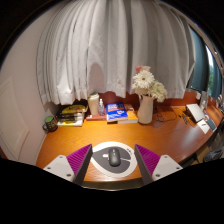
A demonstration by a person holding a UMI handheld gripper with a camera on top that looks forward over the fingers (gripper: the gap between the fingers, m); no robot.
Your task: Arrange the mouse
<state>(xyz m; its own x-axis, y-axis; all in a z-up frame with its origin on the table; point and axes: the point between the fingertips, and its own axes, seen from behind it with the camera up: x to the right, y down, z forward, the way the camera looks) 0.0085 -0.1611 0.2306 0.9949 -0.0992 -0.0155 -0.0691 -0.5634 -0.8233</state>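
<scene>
I'm looking along a wooden desk (160, 140) backed by white curtains (115, 45), with a vase of flowers (146, 100) and stacked books (72, 115) well beyond. Nearer, a round grey mouse pad (112, 160) carries the dark mouse (114, 156), which sits between my gripper (112, 163) fingers — spread wide, gaps either side, gripping nothing. I judge this the approach stage; next I'd ease forward and close on the mouse's flanks — squarely, so it doesn't skid.

One mouse (114, 156), one round mousepad (96, 165), one vase (145, 108) and two book stacks (72, 116).
</scene>
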